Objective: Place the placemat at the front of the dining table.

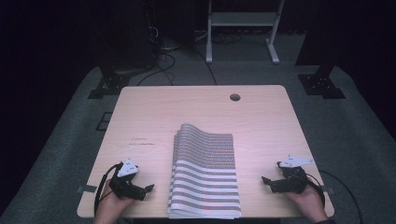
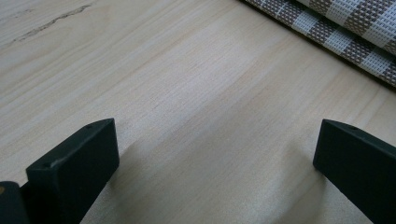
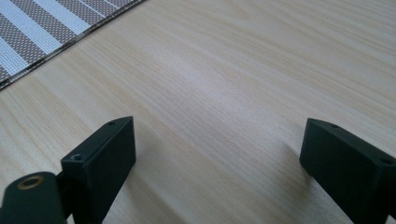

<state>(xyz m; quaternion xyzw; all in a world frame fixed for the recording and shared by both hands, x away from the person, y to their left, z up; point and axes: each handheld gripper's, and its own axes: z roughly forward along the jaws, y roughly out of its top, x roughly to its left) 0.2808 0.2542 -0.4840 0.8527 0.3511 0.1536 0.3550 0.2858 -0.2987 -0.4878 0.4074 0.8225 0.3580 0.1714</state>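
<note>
A big, light wooden surface [image 1: 154, 112] sits in a dark room. It has a small round hole [image 1: 235, 97] near its far edge.

A stack of striped mats [image 1: 204, 175] lies in the middle of the surface. The stripes are brown and white. The near end of the stack reaches the near edge of the surface, and the far end curls up a little. In the left gripper view a corner of the mats [image 2: 336, 32] shows at the top right. In the right gripper view the mats [image 3: 51, 28] show at the top left.

The left gripper [image 1: 148, 188] is to the left of the mats, near the front edge of the surface. A hand [image 1: 111, 205] holds it. Its fingers [image 2: 79, 168] are spread wide apart. Nothing is between them but bare wood.

The right gripper [image 1: 265, 179] is to the right of the mats, also near the front edge. The other hand [image 1: 308, 200] holds it. Its fingers [image 3: 105, 163] are wide apart too, and they hold nothing.

Both grippers point in toward the mats but stay apart from them.

A thin dark scratch [image 1: 141, 141] marks the wood to the left of the mats.
</note>
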